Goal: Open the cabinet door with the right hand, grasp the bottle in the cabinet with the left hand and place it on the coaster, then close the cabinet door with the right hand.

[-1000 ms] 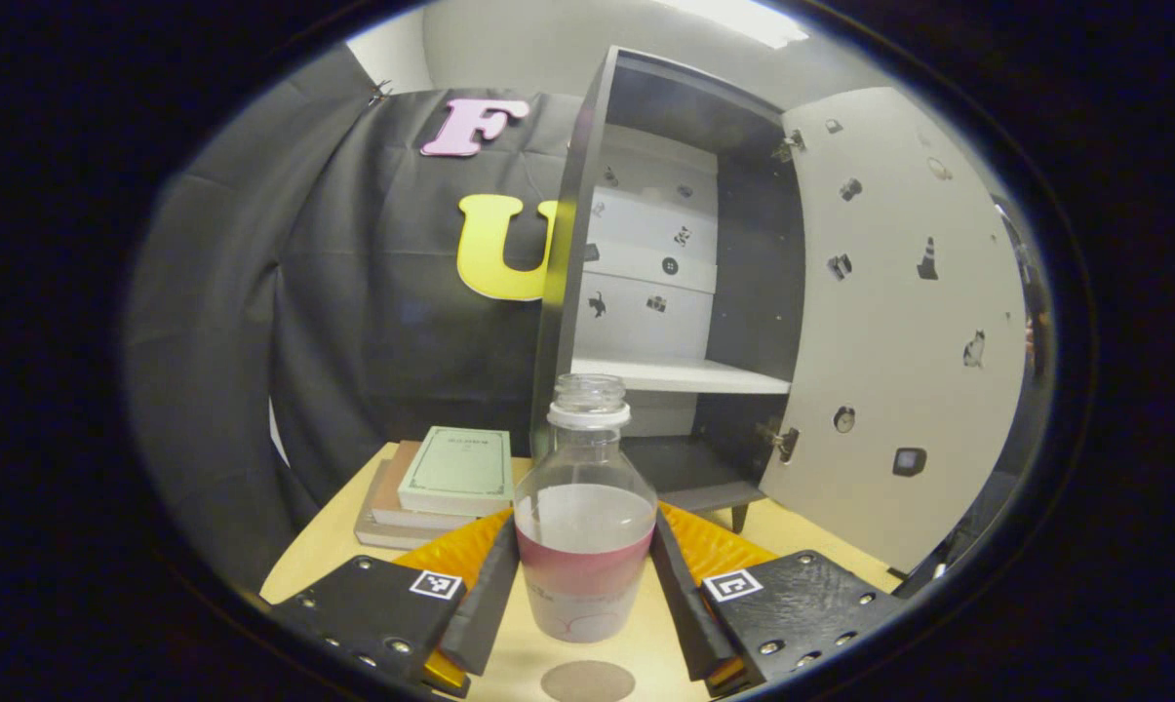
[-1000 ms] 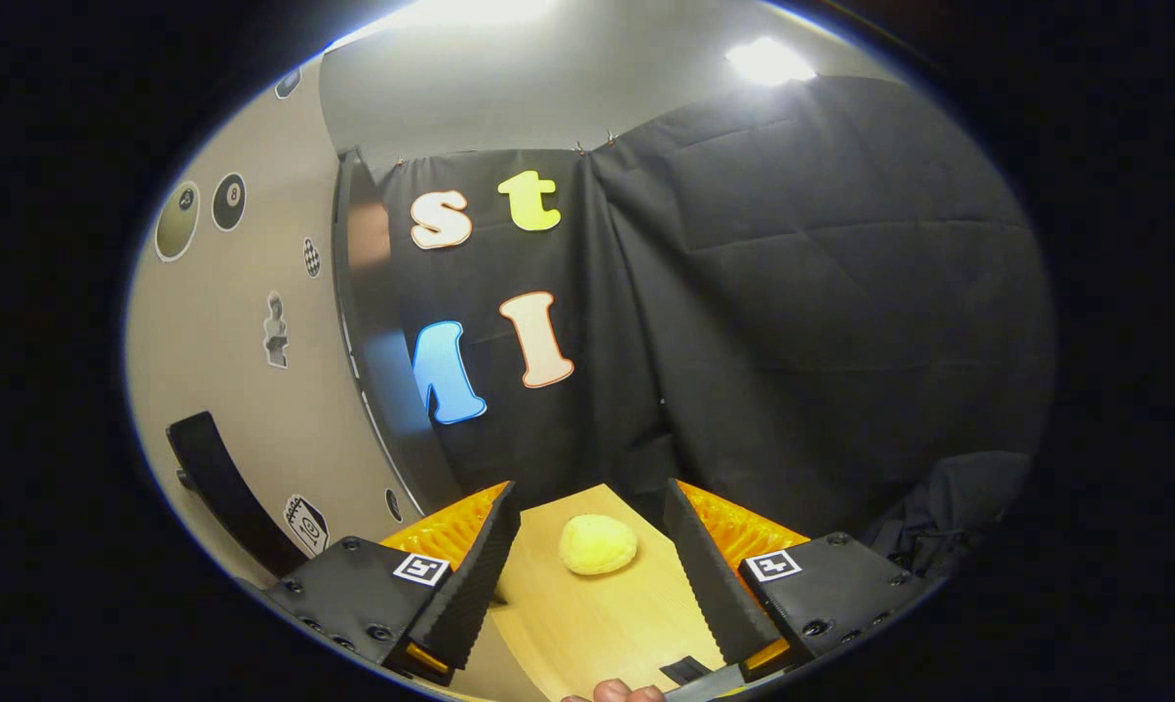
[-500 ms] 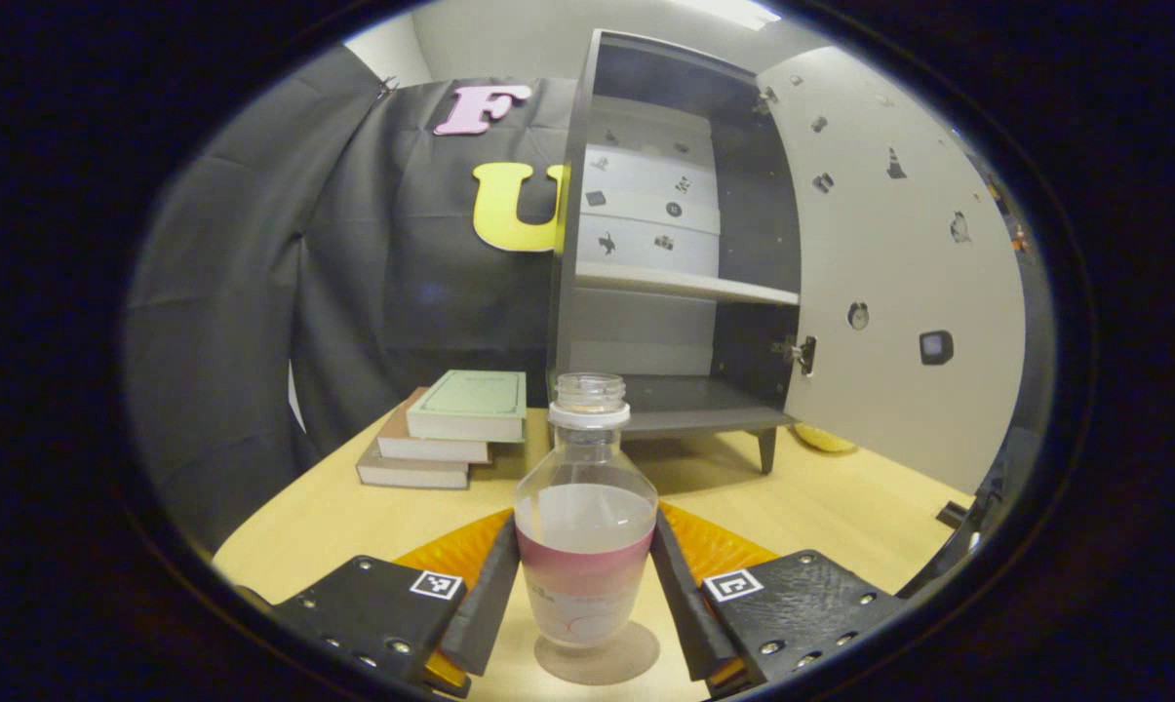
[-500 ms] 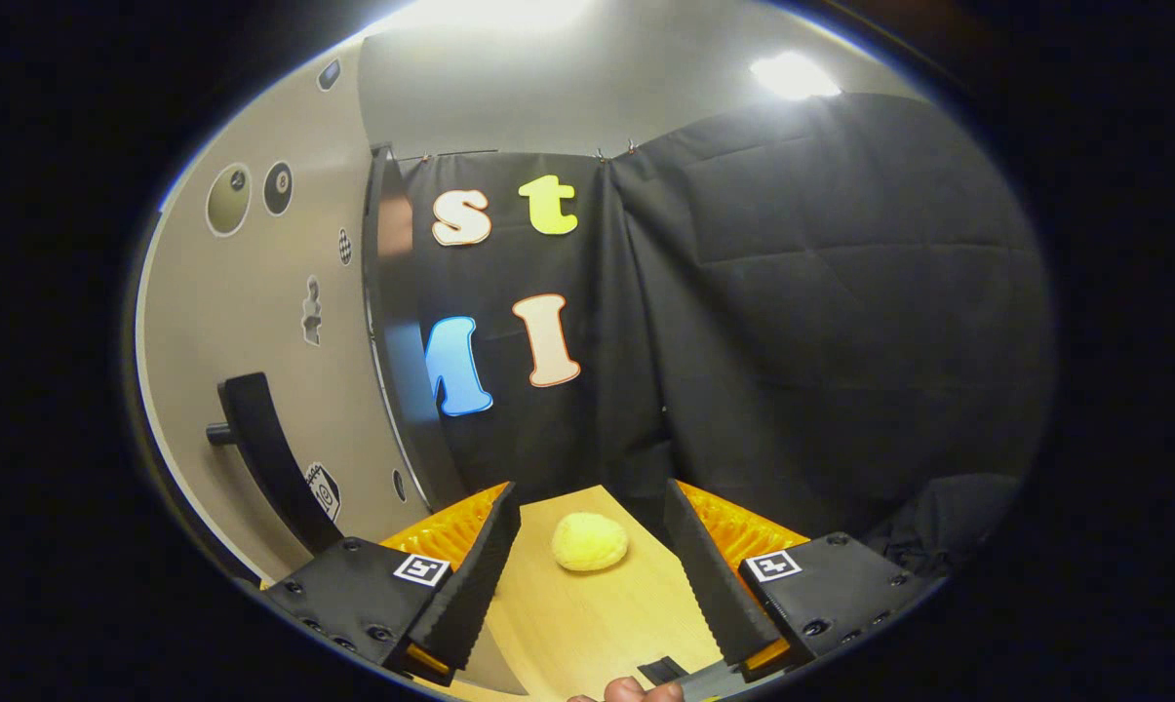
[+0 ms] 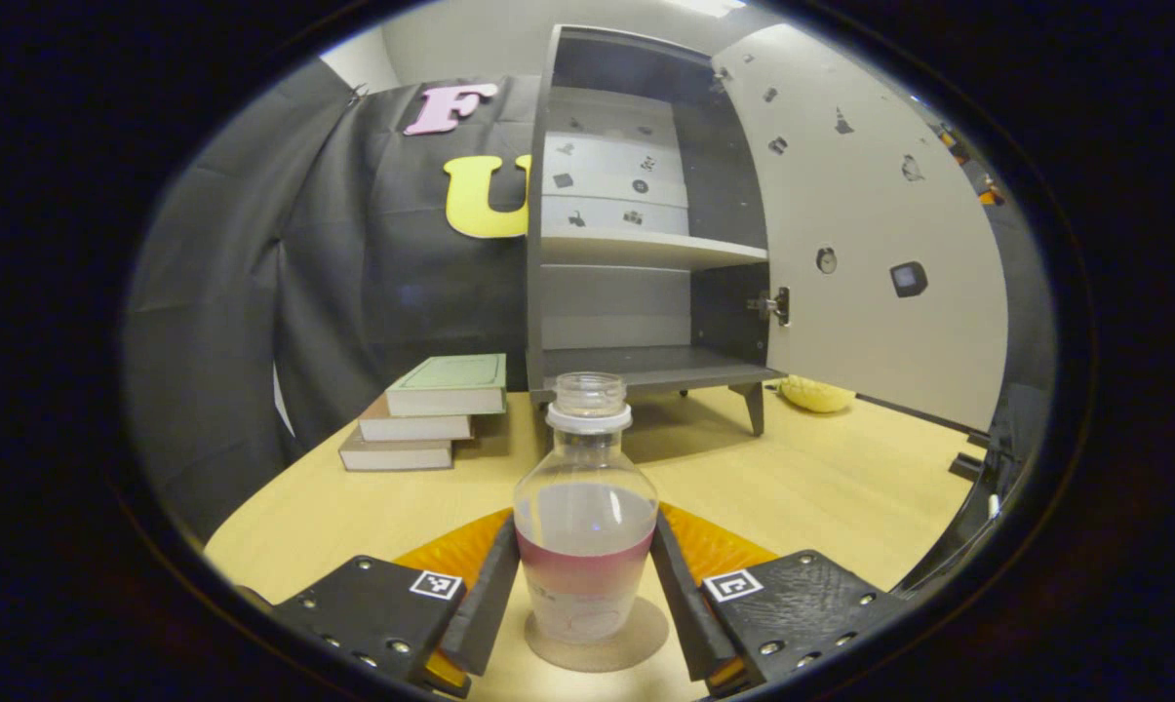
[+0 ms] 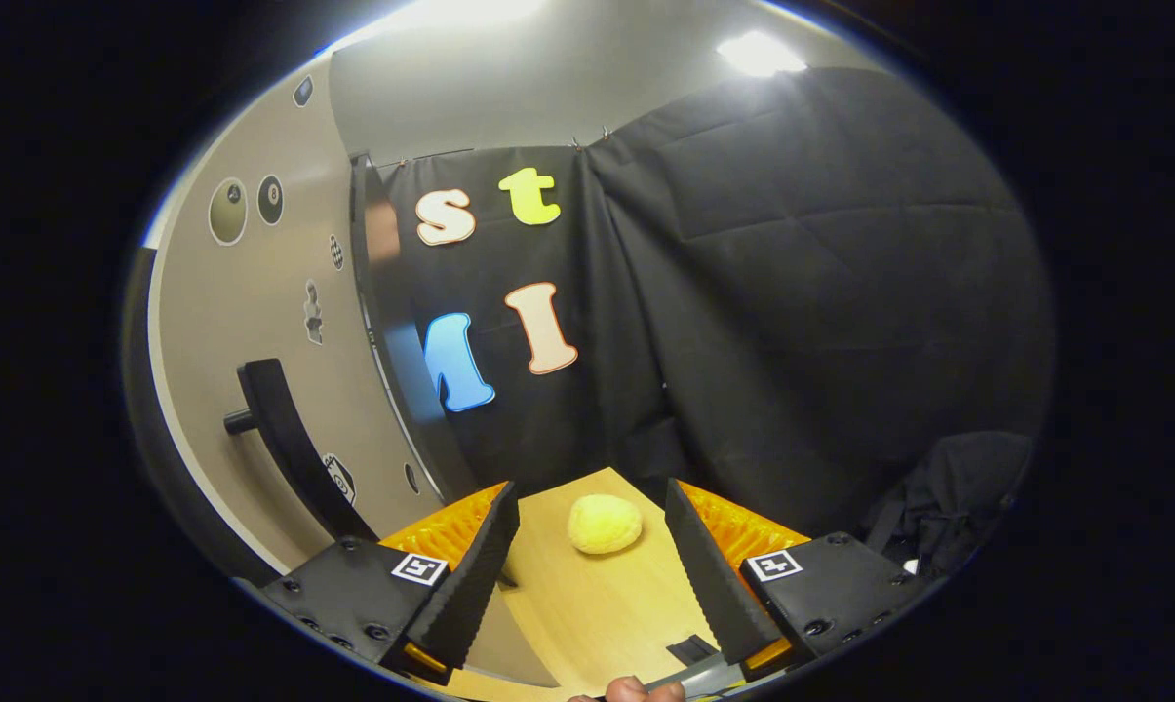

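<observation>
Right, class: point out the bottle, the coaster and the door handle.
bottle (image 5: pixel 585 546): left gripper view, pink label band.
coaster (image 5: pixel 636 645): left gripper view, rim right of the bottle.
door handle (image 6: pixel 280 439): right gripper view, middle of the black bar.

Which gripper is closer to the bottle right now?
The left gripper: its fingers press on both sides of the bottle, over the coaster. The right gripper is off by the open cabinet door, holding nothing.

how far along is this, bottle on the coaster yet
Done: the cabinet door stands open and the bottle is out, sitting on the coaster. In hand: the left tongs grip the bottle on both sides. Left: release it, then close the door by its handle with the open right tongs.
</observation>
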`<state>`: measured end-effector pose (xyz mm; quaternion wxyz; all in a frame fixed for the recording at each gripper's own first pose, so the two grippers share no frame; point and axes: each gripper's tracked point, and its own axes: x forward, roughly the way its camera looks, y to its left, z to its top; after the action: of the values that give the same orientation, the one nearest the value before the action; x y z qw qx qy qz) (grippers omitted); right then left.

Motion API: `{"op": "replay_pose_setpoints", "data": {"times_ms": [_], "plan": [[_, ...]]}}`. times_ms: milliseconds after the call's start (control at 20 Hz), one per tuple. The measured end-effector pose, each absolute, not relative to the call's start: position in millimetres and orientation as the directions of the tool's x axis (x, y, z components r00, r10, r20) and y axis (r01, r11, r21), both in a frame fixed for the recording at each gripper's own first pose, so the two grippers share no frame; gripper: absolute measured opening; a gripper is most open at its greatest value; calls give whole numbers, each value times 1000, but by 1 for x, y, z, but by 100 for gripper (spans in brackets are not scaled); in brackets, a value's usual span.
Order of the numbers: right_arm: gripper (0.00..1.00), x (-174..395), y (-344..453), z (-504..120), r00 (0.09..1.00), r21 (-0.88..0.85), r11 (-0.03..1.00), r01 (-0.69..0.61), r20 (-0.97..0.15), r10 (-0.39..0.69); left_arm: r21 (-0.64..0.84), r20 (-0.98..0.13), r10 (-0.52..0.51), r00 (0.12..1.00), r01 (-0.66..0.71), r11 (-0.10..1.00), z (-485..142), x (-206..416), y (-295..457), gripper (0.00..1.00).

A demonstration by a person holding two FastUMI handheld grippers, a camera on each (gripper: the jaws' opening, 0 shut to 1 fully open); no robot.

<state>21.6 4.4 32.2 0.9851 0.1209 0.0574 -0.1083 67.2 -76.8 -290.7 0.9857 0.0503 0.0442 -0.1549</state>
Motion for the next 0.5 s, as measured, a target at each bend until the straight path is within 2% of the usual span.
{"op": "replay_pose_setpoints", "data": {"times_ms": [100,300,400,450,500], "plan": [[96,20,5,24,968,225,947,228,-157,-196,75,-107,-303,947,312,947,-292,65,-78,72],[96,15,5,18,968,239,945,225,-164,-189,47,-125,-294,947,302,952,-292,60,-75,74],[96,13,2,16,967,250,941,229,-165,-192,62,-130,-301,945,311,948,-291,55,-78,72],[96,13,0,15,967,255,938,233,-166,-194,75,-131,-303,944,314,947,-291,53,-79,75],[95,12,-2,15,966,260,937,235,-166,-196,86,-129,-305,944,317,945,-291,52,-79,72]]}}
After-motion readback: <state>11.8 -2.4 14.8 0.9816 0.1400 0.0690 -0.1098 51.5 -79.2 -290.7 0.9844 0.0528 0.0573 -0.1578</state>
